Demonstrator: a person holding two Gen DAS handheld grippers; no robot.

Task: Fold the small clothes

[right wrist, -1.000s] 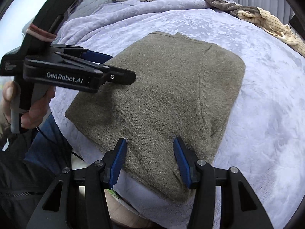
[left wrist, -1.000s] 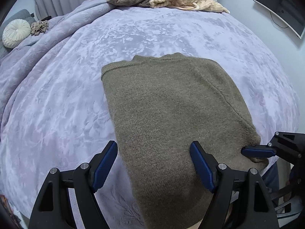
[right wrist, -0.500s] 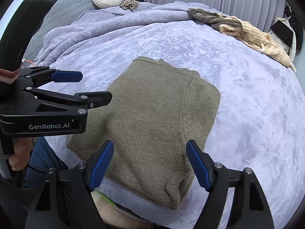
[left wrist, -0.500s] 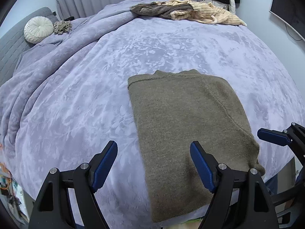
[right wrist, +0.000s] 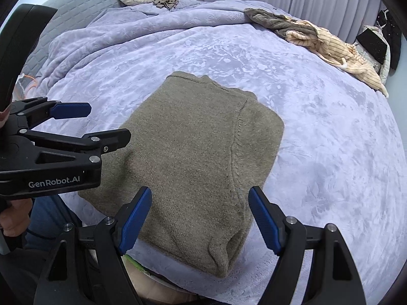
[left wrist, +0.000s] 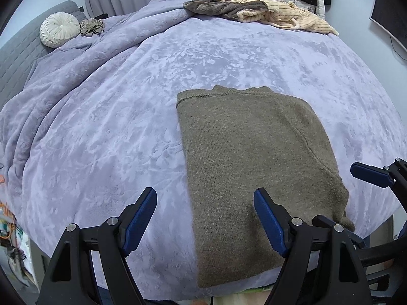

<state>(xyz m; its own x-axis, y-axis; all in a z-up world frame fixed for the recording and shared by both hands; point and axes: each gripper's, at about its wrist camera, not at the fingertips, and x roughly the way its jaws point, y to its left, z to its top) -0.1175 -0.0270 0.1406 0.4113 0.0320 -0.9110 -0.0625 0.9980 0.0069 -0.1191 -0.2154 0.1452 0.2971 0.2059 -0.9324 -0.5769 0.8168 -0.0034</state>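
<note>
An olive-green knit sweater lies folded into a rectangle on the lavender bedspread, near the bed's front edge; it also shows in the right wrist view. My left gripper is open and empty, held above the sweater's near left edge. My right gripper is open and empty, above the sweater's near right corner. The left gripper also shows in the right wrist view, at the left.
A pile of brown and cream striped clothes lies at the bed's far side. A round white cushion and a small crumpled cloth sit far left. A dark screen hangs on the right wall.
Both grippers have pulled back and up from the sweater, which now looks smaller. The right gripper's jaws have opened wider. The sweater lies still.
</note>
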